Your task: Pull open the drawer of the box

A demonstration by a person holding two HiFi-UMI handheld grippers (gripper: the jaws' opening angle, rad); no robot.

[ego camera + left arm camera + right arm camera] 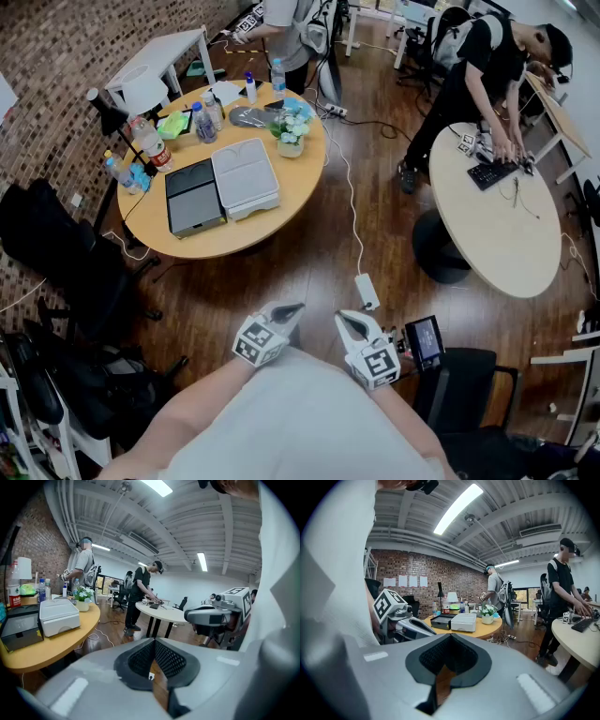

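You are holding both grippers close against your body, well apart from the work. The left gripper (286, 310) is showing its black ribbed pads pressed together with nothing between them, and the right gripper (349, 322) is sitting the same way, closed and empty.

By my reading you are only starting the approach; the drawer is not yet touched.

Ahead of you a white cable (352, 202) is trailing across the glossy dark wooden floor. Beyond it the round table (302, 176), with its smooth pale wooden top, is carrying two flat rectangular boxes side by side: a white box (246, 176) with rounded corners and a dark box (194, 195) just to its left. I cannot tell from here which one has the drawer.

The next move is calling for you to walk up, find the drawer front, open one gripper for its pull and steady the body with the other, since a light casing may slide.

Bottles (208, 117) and a flower pot (290, 131) are standing behind the boxes.
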